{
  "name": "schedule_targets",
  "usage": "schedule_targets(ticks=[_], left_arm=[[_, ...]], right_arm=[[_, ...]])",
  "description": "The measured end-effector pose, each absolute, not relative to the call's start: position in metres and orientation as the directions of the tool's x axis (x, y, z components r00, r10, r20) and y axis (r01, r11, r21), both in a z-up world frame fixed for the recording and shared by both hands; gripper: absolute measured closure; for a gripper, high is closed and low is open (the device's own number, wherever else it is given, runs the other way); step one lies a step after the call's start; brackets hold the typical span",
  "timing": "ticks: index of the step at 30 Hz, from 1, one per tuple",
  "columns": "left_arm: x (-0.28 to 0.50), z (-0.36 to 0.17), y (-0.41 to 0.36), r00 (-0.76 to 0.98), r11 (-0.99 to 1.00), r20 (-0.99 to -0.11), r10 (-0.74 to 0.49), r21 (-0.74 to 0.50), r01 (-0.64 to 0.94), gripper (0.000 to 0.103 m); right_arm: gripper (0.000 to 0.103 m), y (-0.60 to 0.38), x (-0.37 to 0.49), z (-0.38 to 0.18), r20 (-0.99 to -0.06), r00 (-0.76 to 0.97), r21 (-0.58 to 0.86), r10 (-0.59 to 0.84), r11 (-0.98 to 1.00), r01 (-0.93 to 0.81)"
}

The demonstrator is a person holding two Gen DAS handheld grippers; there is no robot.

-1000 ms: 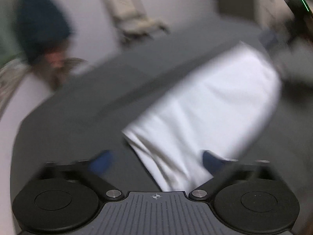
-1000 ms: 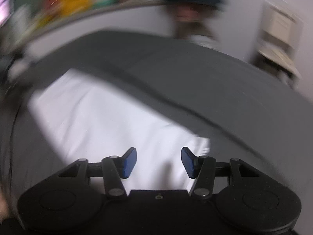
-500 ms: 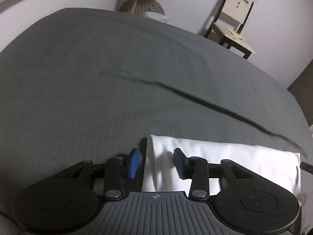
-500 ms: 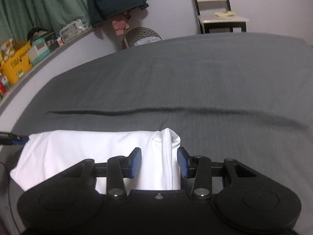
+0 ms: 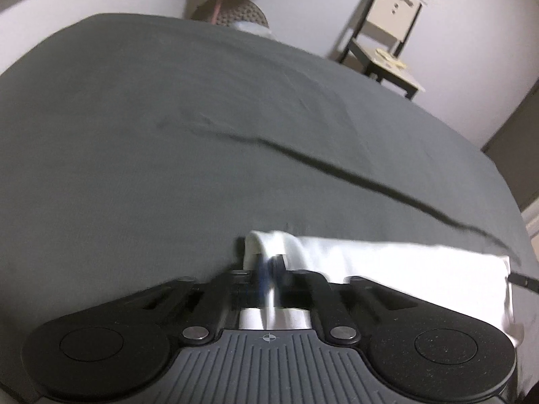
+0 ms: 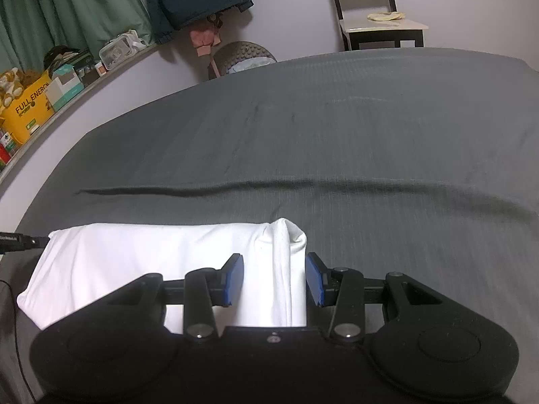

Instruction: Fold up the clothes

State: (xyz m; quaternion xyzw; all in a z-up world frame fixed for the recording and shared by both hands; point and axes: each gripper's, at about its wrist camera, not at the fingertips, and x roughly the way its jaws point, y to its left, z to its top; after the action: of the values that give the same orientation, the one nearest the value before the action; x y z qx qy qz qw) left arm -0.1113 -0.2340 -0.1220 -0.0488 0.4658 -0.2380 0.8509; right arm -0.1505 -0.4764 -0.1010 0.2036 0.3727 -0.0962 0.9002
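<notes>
Left tongs (image 5: pixel 269 269) pinch one end of the white garment (image 5: pixel 387 262), their blue pads drawn together on a raised ridge of cloth; right tongs (image 6: pixel 273 277) stand open, straddling the opposite end without touching it. White garment: a long, already narrowed band lying flat on the grey bed (image 6: pixel 370 141), close to the near edge. Step in hand, by judgement: taking both ends for an end-to-end fold. The next move calls for the right tongs to shut on their ridge first. Beyond the garment the bed lies bare past a dark crease (image 6: pixel 202 191), giving ample room; a chair (image 6: pixel 377 17) stands well apart.
</notes>
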Motion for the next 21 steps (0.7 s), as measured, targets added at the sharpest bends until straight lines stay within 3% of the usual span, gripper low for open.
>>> schedule_targets(ticks=[2,4,5,11,14,16,18,21], left_arm=[[-0.115,-0.124,-0.238,0.46,0.89,-0.781,-0.423,-0.262,0.373,0.102],[-0.117,-0.117,-0.239,0.497,0.902,-0.777,-0.386,-0.205,0.38,0.102],[-0.119,-0.114,-0.24,0.516,0.907,-0.774,-0.367,-0.176,0.382,0.102],[-0.123,-0.1,-0.25,0.552,0.913,-0.79,-0.268,-0.026,0.408,0.102],[-0.125,-0.098,-0.247,0.541,0.917,-0.798,-0.264,-0.034,0.397,0.101],[-0.127,-0.093,-0.239,0.532,0.926,-0.799,-0.281,-0.079,0.37,0.101],[-0.129,-0.086,-0.235,0.534,0.933,-0.796,-0.285,-0.101,0.346,0.101],[-0.145,-0.066,-0.233,0.591,0.936,-0.758,-0.275,-0.07,0.346,0.101]], right_arm=[[0.063,-0.476,-0.149,-0.102,-0.714,0.7,0.294,-0.021,0.898,0.327],[0.082,-0.476,-0.146,-0.105,-0.716,0.698,0.295,-0.005,0.904,0.309],[0.097,-0.475,-0.144,-0.106,-0.716,0.698,0.294,0.0,0.907,0.301],[0.099,-0.473,-0.138,-0.108,-0.733,0.674,0.185,-0.095,0.925,0.332],[0.098,-0.476,-0.138,-0.115,-0.735,0.674,0.229,-0.07,0.911,0.344],[0.095,-0.477,-0.141,-0.111,-0.727,0.682,0.241,-0.08,0.9,0.362],[0.082,-0.479,-0.147,-0.105,-0.707,0.701,0.256,-0.096,0.889,0.38],[0.081,-0.484,-0.153,-0.1,-0.678,0.726,0.278,-0.118,0.873,0.401]])
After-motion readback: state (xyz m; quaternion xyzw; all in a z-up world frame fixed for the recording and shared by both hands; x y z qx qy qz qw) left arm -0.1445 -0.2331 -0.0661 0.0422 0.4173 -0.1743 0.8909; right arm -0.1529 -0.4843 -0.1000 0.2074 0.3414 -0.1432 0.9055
